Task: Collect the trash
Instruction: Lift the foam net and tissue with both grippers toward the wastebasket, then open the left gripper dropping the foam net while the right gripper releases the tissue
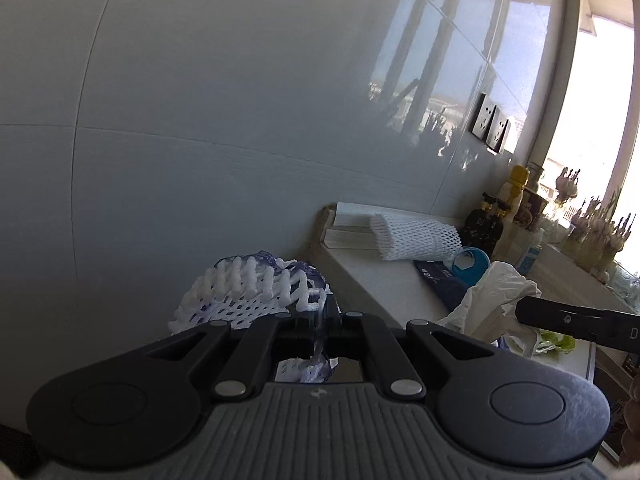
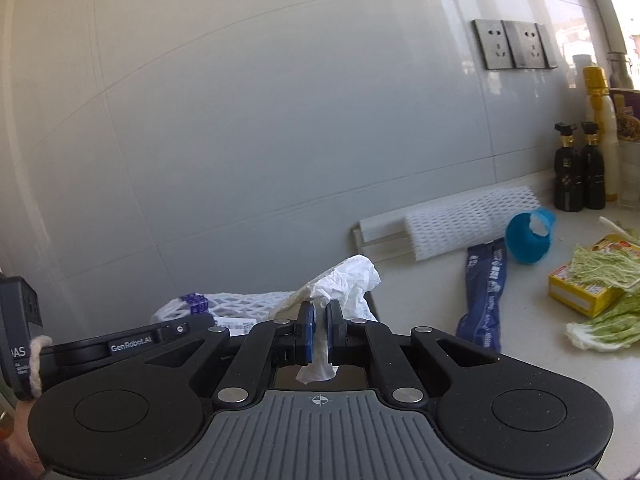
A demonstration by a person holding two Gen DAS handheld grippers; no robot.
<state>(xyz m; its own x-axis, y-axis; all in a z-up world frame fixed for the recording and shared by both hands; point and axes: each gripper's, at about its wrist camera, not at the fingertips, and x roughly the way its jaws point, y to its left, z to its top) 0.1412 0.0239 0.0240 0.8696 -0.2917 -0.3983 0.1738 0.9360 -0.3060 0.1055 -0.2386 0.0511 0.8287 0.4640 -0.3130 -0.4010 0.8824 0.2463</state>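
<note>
A: What is the biggest thing ahead of the fingers?

B: The worktop (image 2: 420, 292), running forward and right of both grippers. On it, well ahead and right of the right gripper (image 2: 319, 330), lies a long white foam net sleeve (image 2: 472, 226), its long axis crosswise, along the wall (image 2: 280, 120).

A: And smaller?

B: A dark blue wrapper (image 2: 486, 292) lies lengthwise, pointing away from the fingers, with a blue cup (image 2: 528, 238) at its far end. Further right sit cabbage leaves (image 2: 608, 276) over a yellow box (image 2: 580, 284).

A: What are the fingers doing?

B: The right gripper's 2 blue pads are pressed onto a crumpled white tissue (image 2: 340, 284), which billows up just past the tips. The left gripper (image 1: 316, 328) is clamped on the rim of a purple bag (image 1: 316, 344) with a foam net (image 1: 252, 292) bulging from it, just beyond its tips.

A: So which relation matters?

B: I judge it is tissue to bag: in the right view the bag (image 2: 192, 304) sits just left of the tissue, below it, so the right hand is the one to carry across
</note>
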